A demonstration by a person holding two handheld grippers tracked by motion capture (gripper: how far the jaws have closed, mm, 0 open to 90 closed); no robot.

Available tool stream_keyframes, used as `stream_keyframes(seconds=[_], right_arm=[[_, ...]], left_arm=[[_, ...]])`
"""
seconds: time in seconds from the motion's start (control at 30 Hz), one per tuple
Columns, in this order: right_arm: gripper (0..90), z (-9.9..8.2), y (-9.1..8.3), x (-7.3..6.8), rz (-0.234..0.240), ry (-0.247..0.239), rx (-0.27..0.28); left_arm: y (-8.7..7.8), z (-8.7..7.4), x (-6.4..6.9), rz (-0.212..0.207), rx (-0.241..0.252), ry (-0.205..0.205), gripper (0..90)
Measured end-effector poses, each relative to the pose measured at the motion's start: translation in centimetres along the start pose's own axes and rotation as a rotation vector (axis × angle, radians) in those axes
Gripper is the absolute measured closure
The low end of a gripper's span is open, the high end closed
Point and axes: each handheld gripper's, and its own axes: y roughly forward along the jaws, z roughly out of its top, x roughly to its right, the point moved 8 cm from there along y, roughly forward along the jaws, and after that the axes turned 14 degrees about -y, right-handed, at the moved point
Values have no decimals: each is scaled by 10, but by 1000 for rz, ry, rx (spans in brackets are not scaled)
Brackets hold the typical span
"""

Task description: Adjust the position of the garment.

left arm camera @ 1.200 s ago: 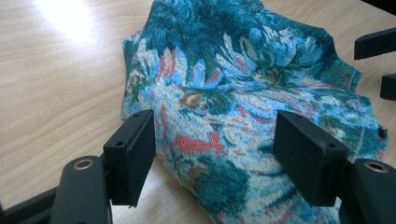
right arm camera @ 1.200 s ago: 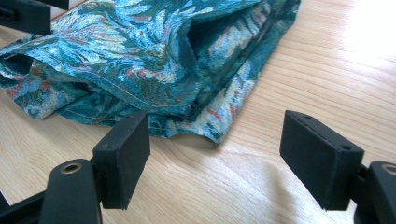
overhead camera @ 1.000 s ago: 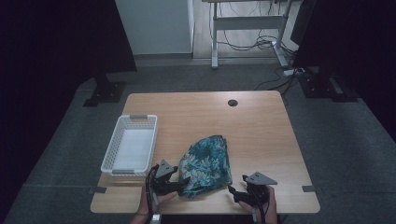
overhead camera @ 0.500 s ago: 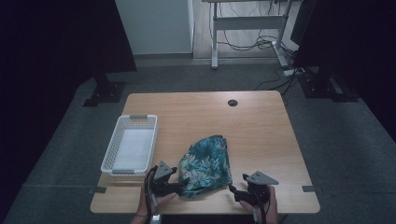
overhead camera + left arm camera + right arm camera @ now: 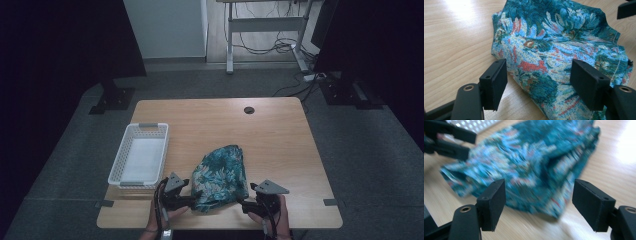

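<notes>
floral cloth [image 5: 220, 176] bunched at table [image 5: 280, 140] near edge, left gripper [image 5: 196, 196] wide open at its corner, right gripper [image 5: 243, 204] wide open beside it, nothing held

Black left claw [image 5: 192, 196], grey three-cornered plates, square pads [image 5: 496, 83], brass-ringed screw holes

The cloth [image 5: 221, 176] is teal with a floral print in blue, white and red. It lies crumpled and folded near the table's near edge, right of centre.

R gripper [image 5: 248, 202] now nearer cloth [image 5: 220, 176]
</notes>
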Motion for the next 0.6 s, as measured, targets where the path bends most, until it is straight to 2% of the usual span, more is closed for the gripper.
stream_keyframes(seconds=[0.07,0.17,0.3,0.4,0.47,0.6], right_arm=[[266,4,2,-3,5,-4,3],[266,20,16,-11,17,-33,2],[265,31,34,-17,31,-57,-20],[261,31,44,-19,38,-74,-51],[257,26,58,-20,42,-88,-93],[250,17,66,-22,32,-123,-144]], left_arm=[[1,-1,1,-2,-3,0,300],[1,-1,2,-2,-6,9,300],[3,-2,3,-5,-12,8,302],[4,-4,4,-6,-18,10,303],[5,-5,4,-5,-22,8,303],[5,-7,3,-5,-27,6,301]])
